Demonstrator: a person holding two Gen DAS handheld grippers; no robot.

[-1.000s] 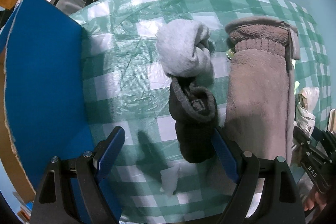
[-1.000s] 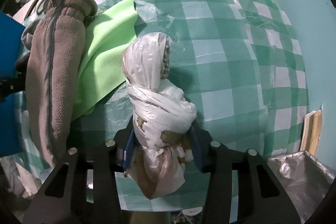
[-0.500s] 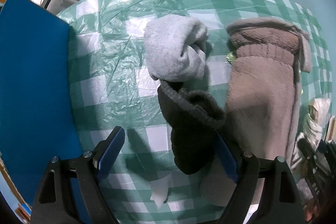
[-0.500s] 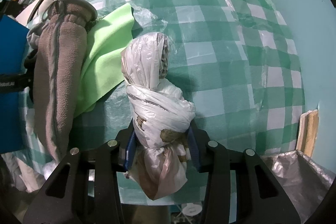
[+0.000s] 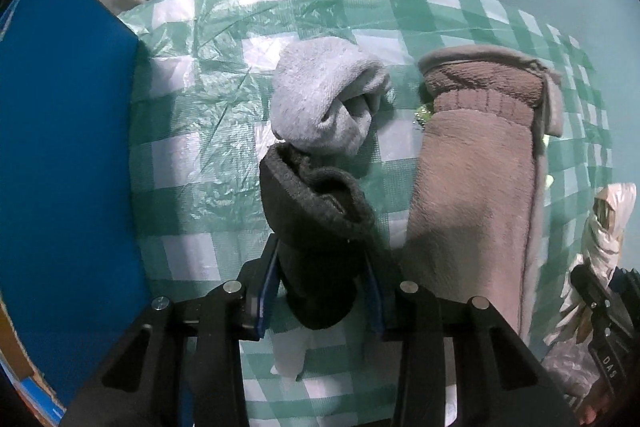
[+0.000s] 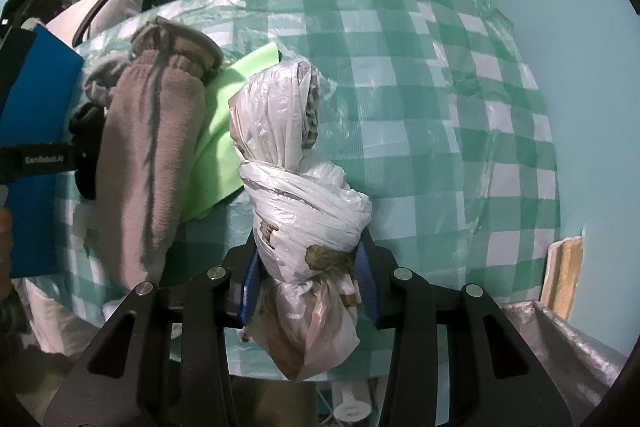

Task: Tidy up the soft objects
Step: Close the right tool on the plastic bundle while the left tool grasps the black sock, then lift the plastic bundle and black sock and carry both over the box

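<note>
The left tongs [image 5: 322,291] are closing on the dark sock [image 5: 316,231], which sits between the blue pads with both sides pressed against them; its open cuff points away from the camera. Just past that cuff, touching it, lies a rolled light grey sock [image 5: 324,99] on the table [image 5: 208,147], which is covered with a green and white checked plastic cloth. To the right of both socks, just beside them, a long brown fleece pouch [image 5: 476,187] lies along the table. A blue board [image 5: 64,163] stands at the table's left edge.

The right tongs [image 6: 308,287] are clenched on a knotted white plastic bag [image 6: 296,195], gripped near its lower knot, the rest of it stretching away from the camera above the checked cloth. To its left a bright green cloth [image 6: 224,147] lies flat, partly under the brown pouch. A crinkled silver bag [image 6: 568,339] shows at the lower right, beyond the table's edge.
</note>
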